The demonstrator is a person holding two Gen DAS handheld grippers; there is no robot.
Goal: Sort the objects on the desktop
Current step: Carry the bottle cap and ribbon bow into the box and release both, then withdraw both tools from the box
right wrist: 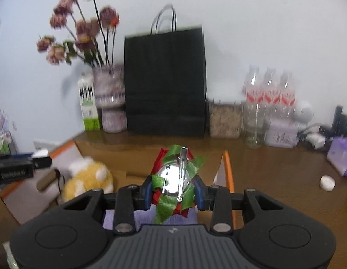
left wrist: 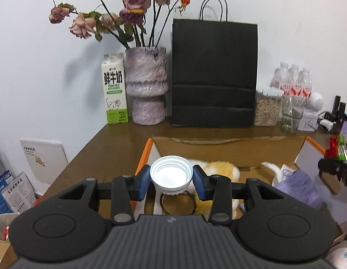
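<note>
We judge sorting partly done: the left gripper (left wrist: 171, 179) clamps a white ribbed plastic lid (left wrist: 171, 172), the right gripper (right wrist: 172, 189) clamps a green-and-red ribboned silver ornament (right wrist: 173, 179), both above the orange-edged cardboard box (left wrist: 229, 144) already holding a yellow plush toy (left wrist: 220, 168).

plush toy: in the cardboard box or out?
In. The yellow plush toy lies inside the orange-edged cardboard box, below its rim, beside a purple cloth.

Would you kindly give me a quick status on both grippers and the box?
Left gripper shut on white lid. Right gripper shut on ribboned silver ornament. Both above open cardboard box, plush toy inside. Nothing blocking.
</note>
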